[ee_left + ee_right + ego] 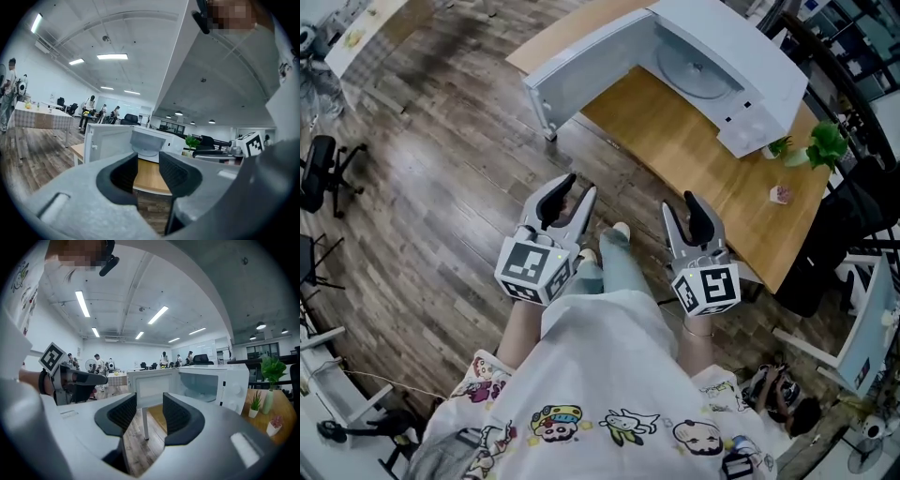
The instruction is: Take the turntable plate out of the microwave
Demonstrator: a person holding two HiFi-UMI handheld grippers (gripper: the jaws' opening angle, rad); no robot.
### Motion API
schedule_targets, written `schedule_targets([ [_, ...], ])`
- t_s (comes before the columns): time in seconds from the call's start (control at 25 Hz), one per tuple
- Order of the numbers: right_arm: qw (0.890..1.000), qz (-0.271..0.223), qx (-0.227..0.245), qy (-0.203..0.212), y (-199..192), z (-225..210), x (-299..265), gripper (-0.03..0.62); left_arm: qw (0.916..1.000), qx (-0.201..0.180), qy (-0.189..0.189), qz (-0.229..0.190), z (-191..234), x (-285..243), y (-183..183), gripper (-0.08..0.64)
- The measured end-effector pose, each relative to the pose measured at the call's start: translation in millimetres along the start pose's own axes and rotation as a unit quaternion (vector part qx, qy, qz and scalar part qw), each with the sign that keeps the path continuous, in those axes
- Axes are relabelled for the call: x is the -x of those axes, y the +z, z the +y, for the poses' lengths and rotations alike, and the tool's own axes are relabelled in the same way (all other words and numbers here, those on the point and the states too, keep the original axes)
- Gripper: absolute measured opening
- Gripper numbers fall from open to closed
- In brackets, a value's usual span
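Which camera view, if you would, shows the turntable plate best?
The head view: the turntable plate shows as a round disc from above. Both gripper views give only a low, distant glimpse inside the microwave.

Microwave (741, 66) on the far part of the worktop (694, 159), its door (581, 70) swung open to the left. Turntable plate (694, 70) lies inside the cavity. Potted plant (816, 145) just right of the microwave, at the worktop's right edge, with a small pot (780, 194) near it on the near side. Left gripper (578, 190) and right gripper (680, 204) side by side over the floor (441, 187), before the worktop, well apart from the microwave. Office chair (319, 173) on the floor, far left.
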State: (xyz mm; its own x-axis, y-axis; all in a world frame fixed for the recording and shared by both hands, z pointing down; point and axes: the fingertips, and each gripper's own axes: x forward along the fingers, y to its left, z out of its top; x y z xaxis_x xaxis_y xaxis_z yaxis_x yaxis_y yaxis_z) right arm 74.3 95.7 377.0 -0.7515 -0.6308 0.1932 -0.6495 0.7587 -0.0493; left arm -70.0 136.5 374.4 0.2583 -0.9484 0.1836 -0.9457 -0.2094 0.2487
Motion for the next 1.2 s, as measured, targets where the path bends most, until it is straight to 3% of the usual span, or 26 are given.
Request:
schedule_targets([
  [0.24, 1.000, 0.001, -0.025, -0.012, -7, -27, -19, 0.179, 0.9995, 0.021, -0.020, 0.008, 5, -39, -2, 0.149],
  [0.52, 0.999, -0.002, -0.035, -0.035, -1, -84, -66, 0.190, 0.9983, 0.001, -0.053, 0.023, 15, -119, 15, 0.156],
  [0.88, 0.994, -0.005, -0.057, -0.089, 14, -169, -116, 0.195, 0.9917, -0.002, -0.124, 0.034, 16, -243, 49, 0.160],
  [1.2, 0.990, -0.027, -0.069, -0.123, 36, -208, -134, 0.195, 0.9874, -0.004, -0.156, 0.027, 10, -297, 72, 0.160],
])
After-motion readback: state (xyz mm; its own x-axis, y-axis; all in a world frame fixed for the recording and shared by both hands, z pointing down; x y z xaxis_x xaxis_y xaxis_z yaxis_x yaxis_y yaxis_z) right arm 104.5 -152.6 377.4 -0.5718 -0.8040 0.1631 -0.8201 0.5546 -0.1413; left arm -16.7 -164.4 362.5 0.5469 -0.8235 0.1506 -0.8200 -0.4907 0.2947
